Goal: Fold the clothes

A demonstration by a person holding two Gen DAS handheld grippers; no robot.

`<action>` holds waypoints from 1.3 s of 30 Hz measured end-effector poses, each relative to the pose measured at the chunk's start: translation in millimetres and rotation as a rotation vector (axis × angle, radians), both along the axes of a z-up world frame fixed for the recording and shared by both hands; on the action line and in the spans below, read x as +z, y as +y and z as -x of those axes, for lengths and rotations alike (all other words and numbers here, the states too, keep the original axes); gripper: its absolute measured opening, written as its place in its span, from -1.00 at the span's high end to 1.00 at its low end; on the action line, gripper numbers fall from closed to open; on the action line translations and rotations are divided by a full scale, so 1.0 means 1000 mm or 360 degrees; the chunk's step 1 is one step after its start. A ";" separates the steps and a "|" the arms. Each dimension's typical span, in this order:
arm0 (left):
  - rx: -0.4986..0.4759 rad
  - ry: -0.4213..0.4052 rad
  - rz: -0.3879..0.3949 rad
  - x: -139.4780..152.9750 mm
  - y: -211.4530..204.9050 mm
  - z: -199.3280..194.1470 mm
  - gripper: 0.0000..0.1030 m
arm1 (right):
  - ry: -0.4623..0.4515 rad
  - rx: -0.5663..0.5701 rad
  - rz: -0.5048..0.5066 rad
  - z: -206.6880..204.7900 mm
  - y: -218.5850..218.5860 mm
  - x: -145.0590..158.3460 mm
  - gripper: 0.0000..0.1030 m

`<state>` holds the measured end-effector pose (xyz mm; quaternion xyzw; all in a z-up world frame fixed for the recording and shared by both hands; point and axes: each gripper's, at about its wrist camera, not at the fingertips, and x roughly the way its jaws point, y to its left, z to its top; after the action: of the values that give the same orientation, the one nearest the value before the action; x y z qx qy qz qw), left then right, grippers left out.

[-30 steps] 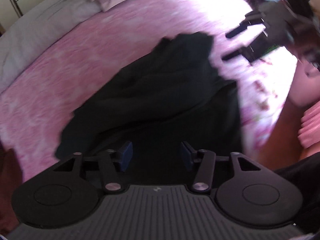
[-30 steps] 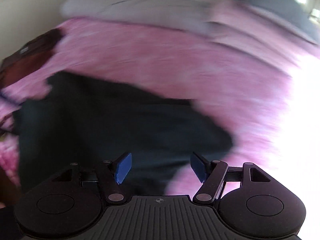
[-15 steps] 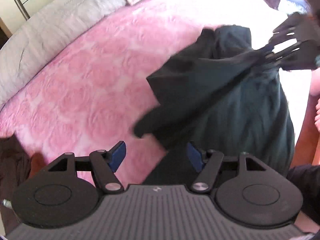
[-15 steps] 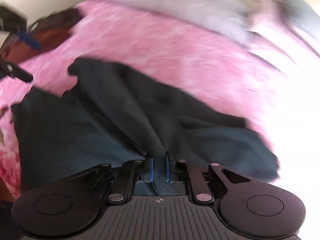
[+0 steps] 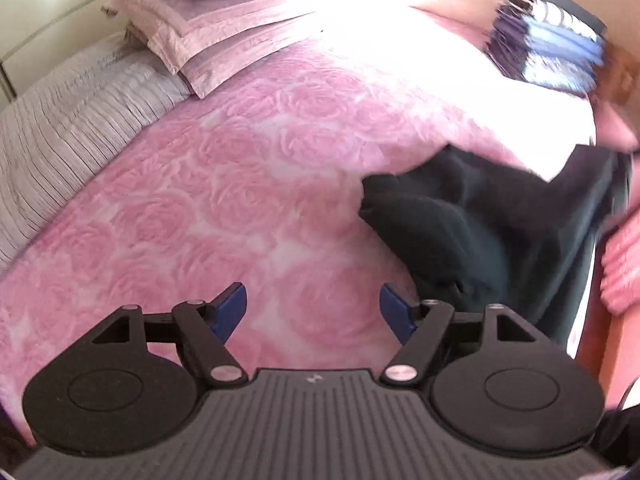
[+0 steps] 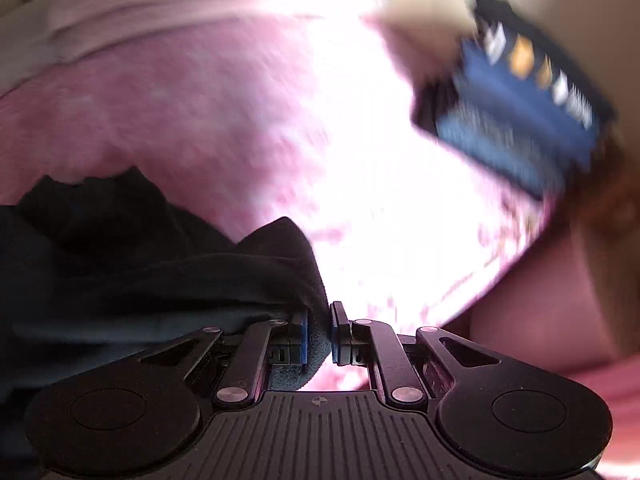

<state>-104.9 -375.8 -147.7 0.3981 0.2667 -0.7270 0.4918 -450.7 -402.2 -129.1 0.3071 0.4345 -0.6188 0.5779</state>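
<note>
A dark green-black garment [image 5: 480, 232] lies bunched at the right side of the pink rose-patterned bedspread [image 5: 248, 184], its right part lifted toward the frame edge. My left gripper [image 5: 313, 312] stands open above bare bedspread, left of the garment, with nothing between its blue pads. In the right wrist view the same garment [image 6: 152, 264] hangs to the left, and my right gripper [image 6: 319, 338] is shut on a fold of its cloth. That view is blurred by motion.
Pink pillows [image 5: 224, 28] and a grey ribbed cover [image 5: 68, 128] lie at the bed's head. A stack of folded blue and dark clothes [image 5: 548, 52] sits at the far right; the same stack [image 6: 520, 108] shows blurred in the right wrist view.
My right gripper went from open to shut on the garment and has pulled it up and to the right. My left gripper stayed open, and the garment slid out from in front of it.
</note>
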 end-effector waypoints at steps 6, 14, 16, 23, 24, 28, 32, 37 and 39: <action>0.0039 0.0088 -0.0189 -0.030 -0.070 0.052 -0.38 | -0.0024 0.0008 -0.0220 0.075 -0.003 -0.024 -0.27; 0.0064 0.0037 -0.0481 -0.110 -0.149 0.105 -0.40 | 0.0066 0.0070 -0.0291 0.152 0.002 -0.011 -0.41; 0.0081 0.0085 -0.0586 -0.130 -0.160 0.109 -0.40 | -0.0036 0.0144 -0.0139 0.161 -0.012 0.002 -0.41; 0.0073 0.0146 -0.0739 -0.160 -0.156 0.115 0.80 | -0.0545 0.0879 -0.0073 0.164 -0.084 -0.026 -0.41; 0.0053 0.0138 -0.0699 -0.153 -0.151 0.114 0.84 | -0.0591 0.0974 -0.0092 0.164 -0.093 -0.038 -0.41; 0.0046 0.0143 -0.0518 -0.107 -0.131 0.099 0.88 | -0.0543 0.1189 -0.0277 0.153 -0.108 -0.079 0.75; 0.0132 0.0177 -0.0383 -0.055 -0.119 0.069 0.88 | -0.0545 0.1251 -0.0331 0.156 -0.095 -0.053 0.94; 0.0277 0.0169 -0.0185 -0.004 -0.146 0.020 0.88 | -0.0586 0.1360 -0.0044 0.170 -0.139 0.034 0.94; 0.0322 0.0151 -0.0090 0.008 -0.168 0.001 0.87 | -0.0567 0.1427 0.0099 0.167 -0.161 0.062 0.94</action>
<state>-105.5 -544.1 -139.4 0.3479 0.3488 -0.6840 0.5380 -617.8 -562.9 -67.5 0.1732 0.3997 -0.2591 0.8620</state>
